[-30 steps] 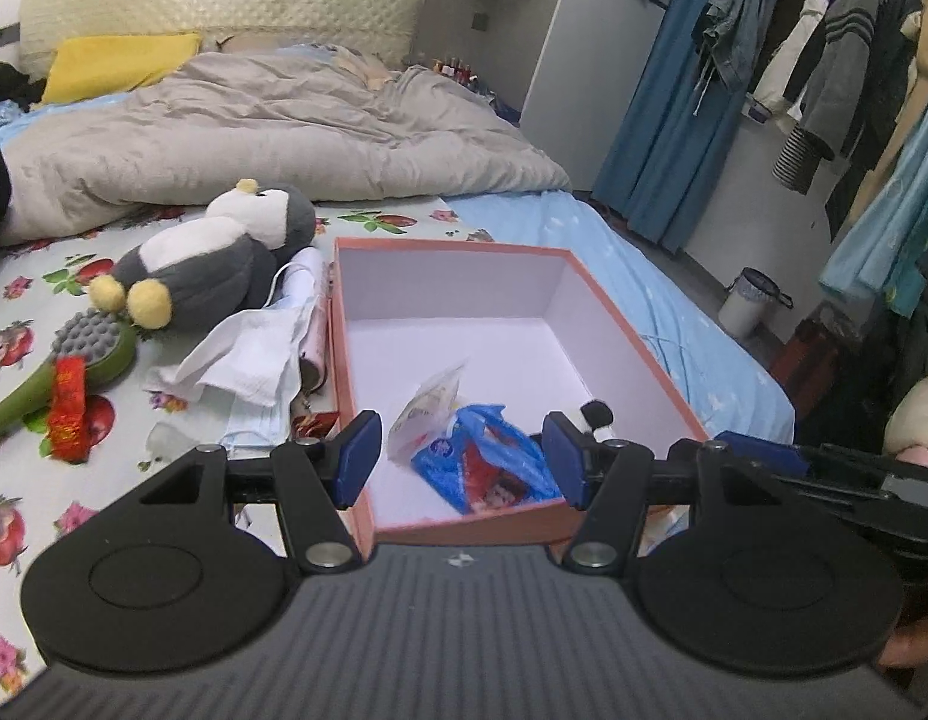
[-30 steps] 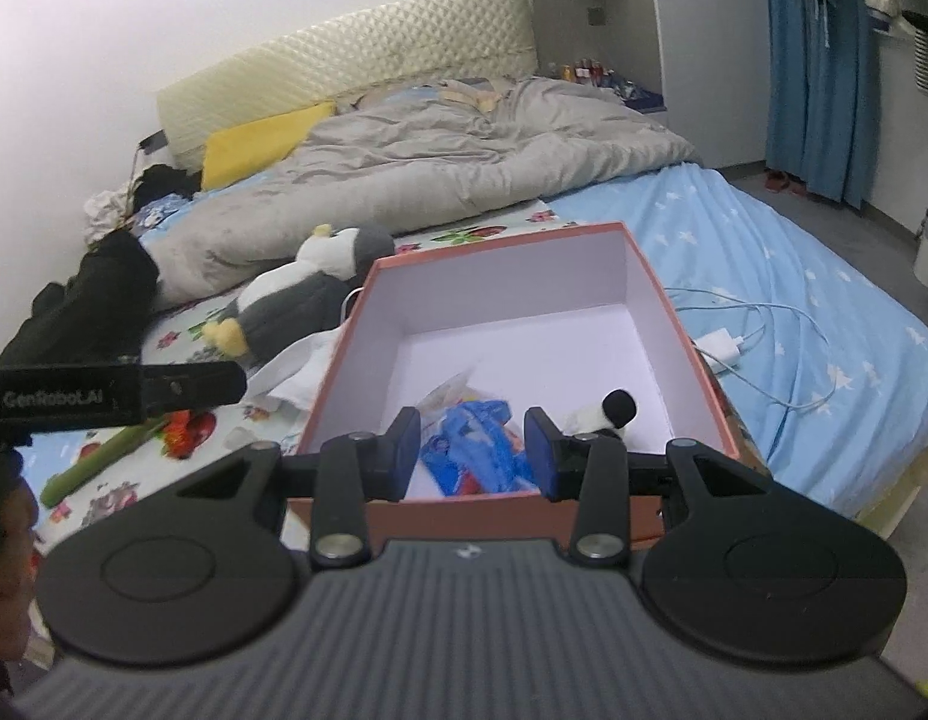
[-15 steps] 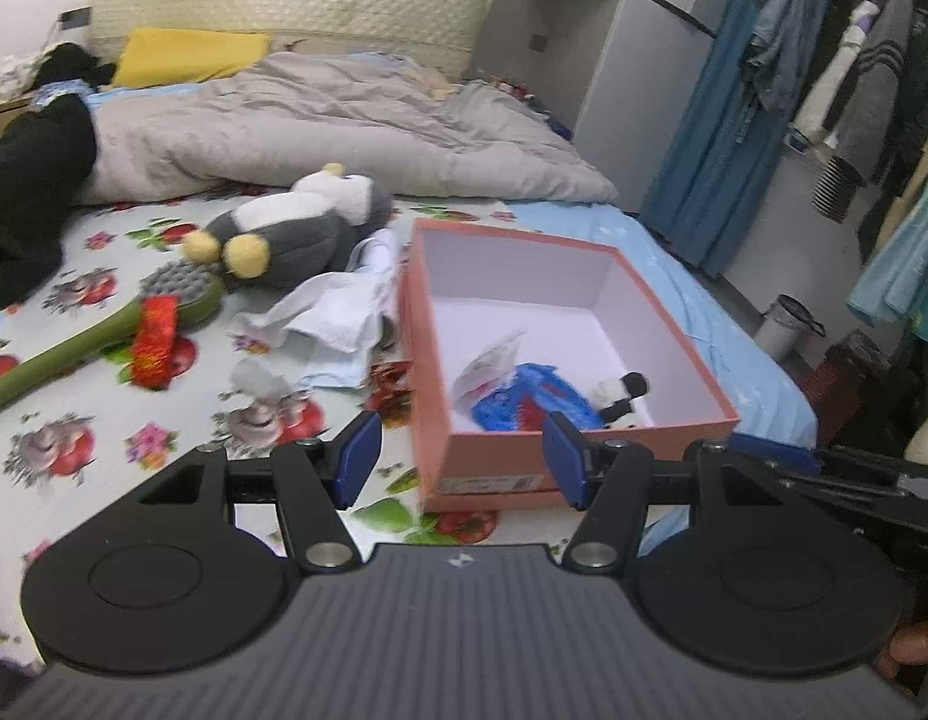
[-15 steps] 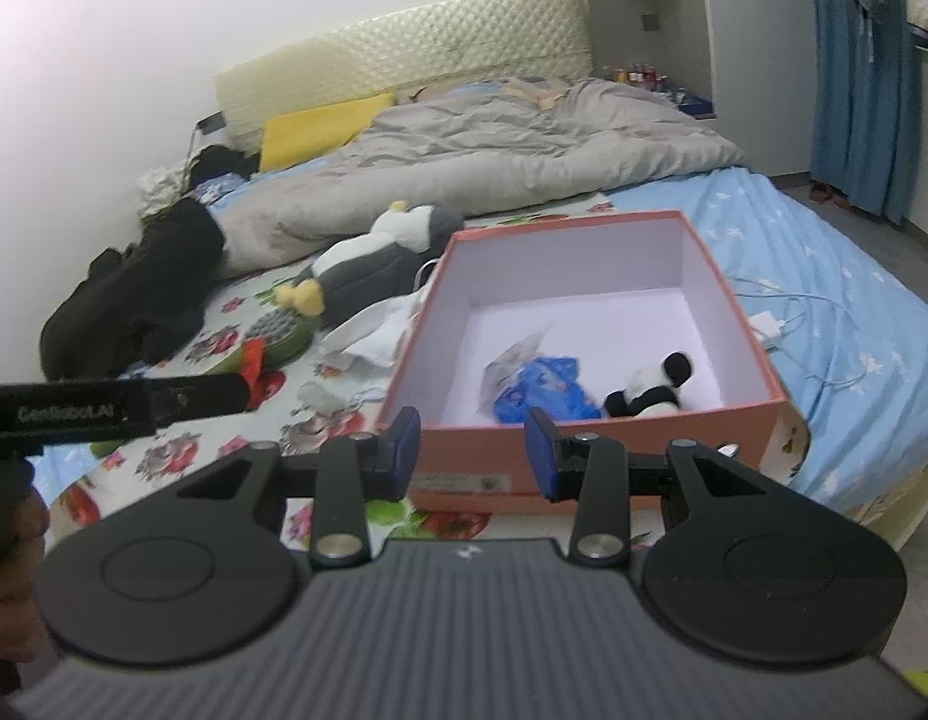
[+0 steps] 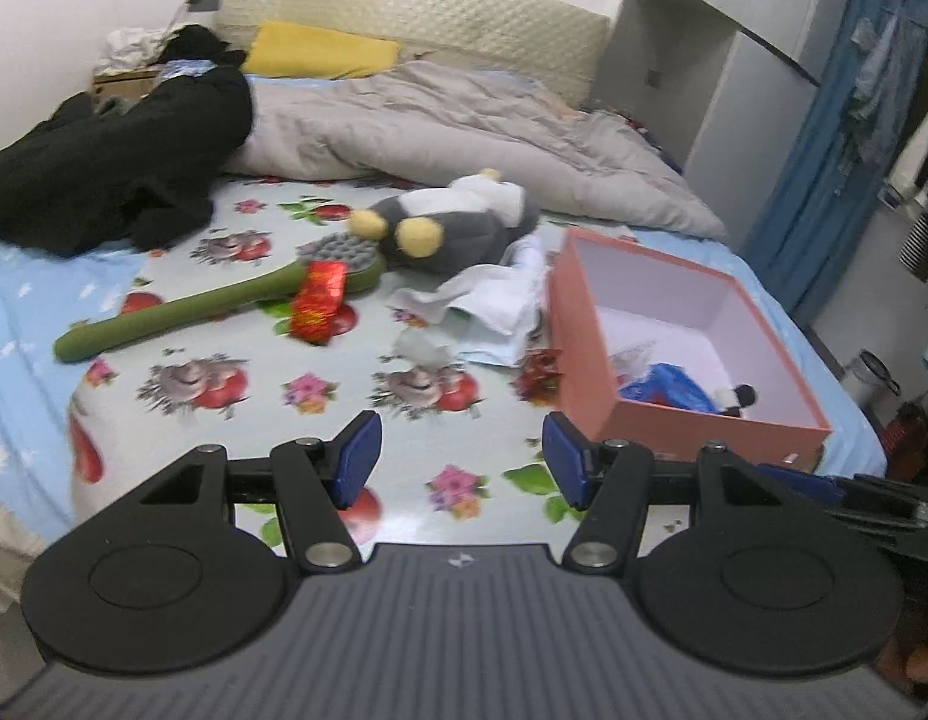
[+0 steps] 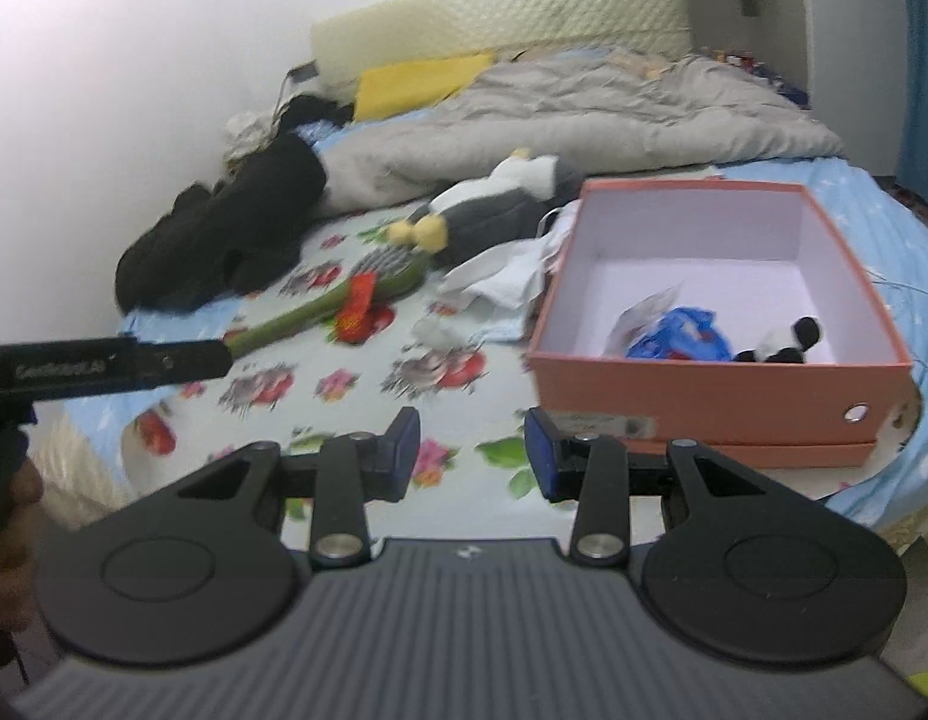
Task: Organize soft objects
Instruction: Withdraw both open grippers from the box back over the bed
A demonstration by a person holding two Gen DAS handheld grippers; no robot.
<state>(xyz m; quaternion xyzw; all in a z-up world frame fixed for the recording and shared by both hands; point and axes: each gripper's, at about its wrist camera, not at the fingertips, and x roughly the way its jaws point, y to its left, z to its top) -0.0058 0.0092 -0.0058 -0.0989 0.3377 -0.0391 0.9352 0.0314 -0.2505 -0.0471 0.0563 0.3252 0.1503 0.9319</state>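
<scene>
Now | left gripper (image 5: pixel 458 459) and right gripper (image 6: pixel 470 450) both agape, empty | penguin plush (image 5: pixel 458 222) on bed beside box (image 6: pixel 704 372) | risk: snagging white cloth (image 5: pixel 494 300) alongside.

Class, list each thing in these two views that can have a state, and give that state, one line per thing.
Left hand-held gripper: open, nothing between the fingers.
Right hand-held gripper: open, nothing held.
Pink box: lidless, partly filled.
Blue packet: inside the box.
Small panda toy: inside the box.
Penguin plush: lying on the bed.
White cloth: crumpled beside the box.
</scene>
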